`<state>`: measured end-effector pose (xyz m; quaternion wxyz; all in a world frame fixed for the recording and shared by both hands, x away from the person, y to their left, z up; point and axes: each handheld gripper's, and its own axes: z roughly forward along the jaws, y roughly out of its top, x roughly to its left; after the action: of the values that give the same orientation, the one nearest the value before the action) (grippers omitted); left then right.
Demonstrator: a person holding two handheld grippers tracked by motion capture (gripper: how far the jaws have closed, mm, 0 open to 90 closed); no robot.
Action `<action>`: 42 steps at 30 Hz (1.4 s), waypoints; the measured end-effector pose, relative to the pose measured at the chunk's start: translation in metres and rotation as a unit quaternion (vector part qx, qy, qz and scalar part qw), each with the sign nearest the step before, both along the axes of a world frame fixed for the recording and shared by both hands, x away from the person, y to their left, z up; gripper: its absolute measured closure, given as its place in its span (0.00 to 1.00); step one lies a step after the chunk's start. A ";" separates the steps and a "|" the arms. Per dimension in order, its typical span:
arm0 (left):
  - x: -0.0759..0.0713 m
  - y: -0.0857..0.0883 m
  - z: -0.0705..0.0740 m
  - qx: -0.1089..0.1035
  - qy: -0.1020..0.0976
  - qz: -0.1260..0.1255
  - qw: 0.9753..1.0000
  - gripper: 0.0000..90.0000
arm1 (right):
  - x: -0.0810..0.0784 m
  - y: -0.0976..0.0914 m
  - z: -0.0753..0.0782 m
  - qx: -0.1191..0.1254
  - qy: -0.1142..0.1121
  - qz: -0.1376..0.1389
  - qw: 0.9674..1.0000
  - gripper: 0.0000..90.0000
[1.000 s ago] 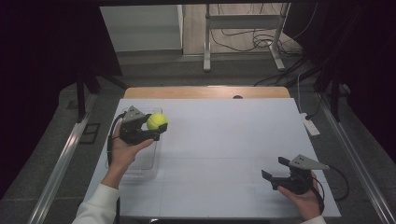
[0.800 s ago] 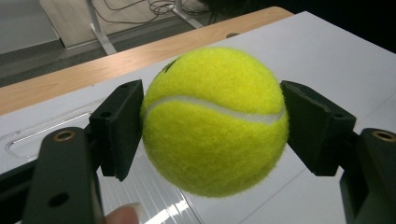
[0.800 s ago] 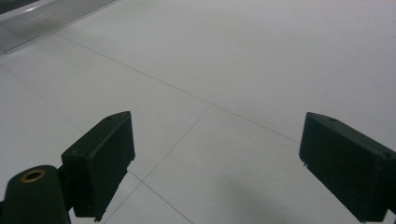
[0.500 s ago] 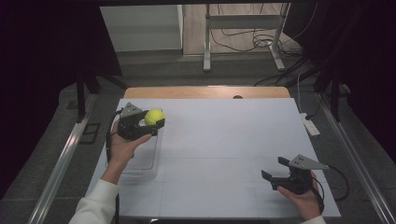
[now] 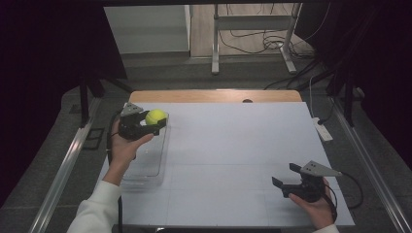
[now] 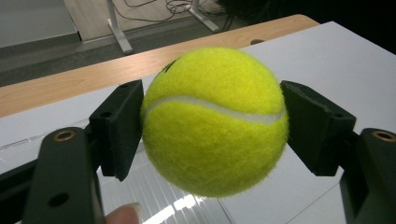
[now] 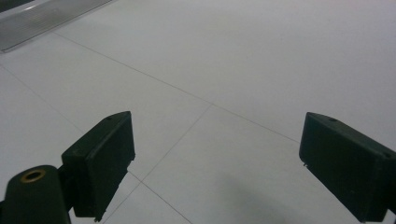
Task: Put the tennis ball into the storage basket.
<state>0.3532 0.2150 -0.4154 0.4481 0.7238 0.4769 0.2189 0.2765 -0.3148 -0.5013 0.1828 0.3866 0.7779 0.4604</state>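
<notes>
Just one tennis ball (image 5: 156, 116) gripped

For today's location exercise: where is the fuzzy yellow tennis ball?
In the high view it sits left of centre: the yellow tennis ball is clamped in the left gripper, above the clear plastic tray.

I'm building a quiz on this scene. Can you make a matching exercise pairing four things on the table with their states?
Things:
1. tennis ball
2. left gripper
3. right gripper
4. clear plastic container

States:
A. jaws apart, nothing between them
B. lies on the table under the left hand
C. clamped between two black jaws
D. shut on something yellow

Pairs: 1-C, 2-D, 3-A, 4-B
</notes>
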 end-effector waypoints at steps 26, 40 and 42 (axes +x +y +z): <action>0.015 0.015 0.004 0.009 0.002 0.036 0.999 0.29 | 0.000 0.000 0.000 -0.001 0.002 -0.002 1.000 0.12; 0.030 0.024 -0.003 0.013 0.017 0.055 0.998 0.29 | 0.001 0.000 -0.001 -0.002 0.003 -0.003 1.000 0.12; 0.032 0.025 -0.004 0.013 0.018 0.056 0.998 0.29 | 0.001 0.000 -0.001 -0.003 0.003 -0.003 1.000 0.12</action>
<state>0.3851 0.2402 -0.4191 0.4173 0.7054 0.5216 0.2369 0.2772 -0.3149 -0.5023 0.1831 0.3898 0.7784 0.4568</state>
